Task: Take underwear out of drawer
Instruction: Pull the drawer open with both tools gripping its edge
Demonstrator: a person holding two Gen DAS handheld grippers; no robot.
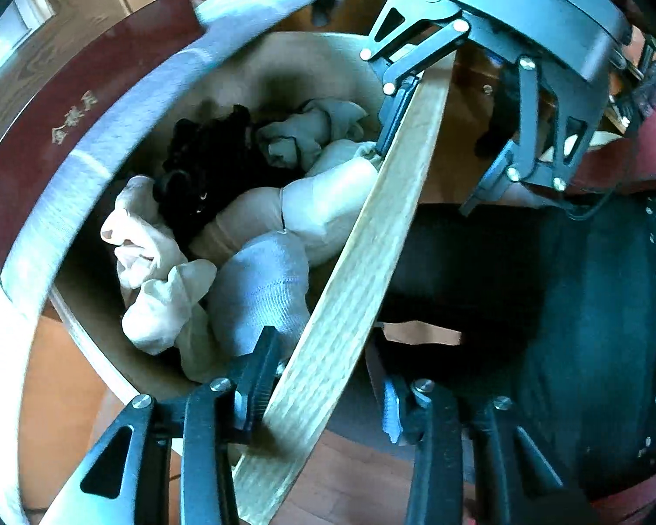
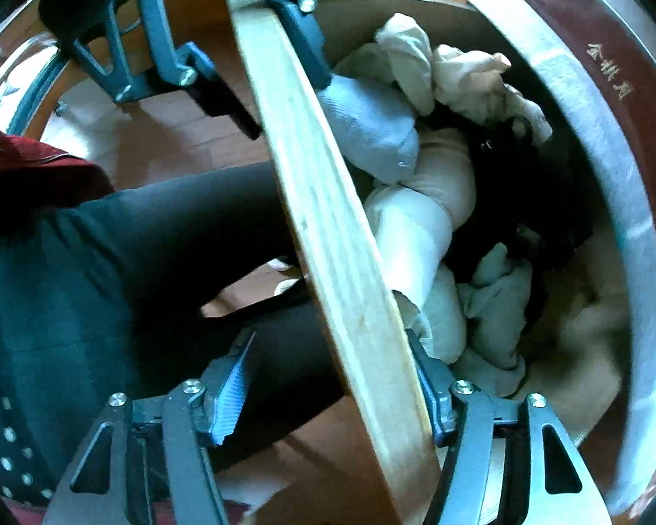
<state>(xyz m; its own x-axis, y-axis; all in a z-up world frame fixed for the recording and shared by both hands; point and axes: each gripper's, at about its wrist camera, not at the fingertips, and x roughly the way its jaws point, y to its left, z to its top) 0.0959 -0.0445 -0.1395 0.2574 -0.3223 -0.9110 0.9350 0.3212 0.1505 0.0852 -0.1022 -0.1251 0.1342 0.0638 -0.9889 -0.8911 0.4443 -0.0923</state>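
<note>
The drawer stands pulled out, its pale wooden front panel (image 1: 354, 271) (image 2: 328, 218) running diagonally through both views. Inside lie several rolled garments: a white bundle (image 1: 323, 201) (image 2: 415, 227), a blue-grey one (image 1: 262, 288) (image 2: 367, 131), beige ones (image 1: 153, 240) (image 2: 472, 74) and a black piece (image 1: 205, 166) (image 2: 525, 201). My left gripper (image 1: 323, 376) (image 2: 286, 103) is open astride the panel, its inner finger beside the blue-grey bundle. My right gripper (image 2: 328, 350) (image 1: 428, 175) is open astride the same panel further along, its inner finger touching the white bundle and its outer pad well clear.
A person's leg in dark trousers (image 1: 481, 262) (image 2: 153, 240) stands close against the drawer front, over a wooden floor (image 2: 153, 131). A dark red box with gold characters (image 1: 65, 100) (image 2: 590, 65) lies beyond the drawer's far side. The drawer's right end holds bare bottom (image 2: 590, 315).
</note>
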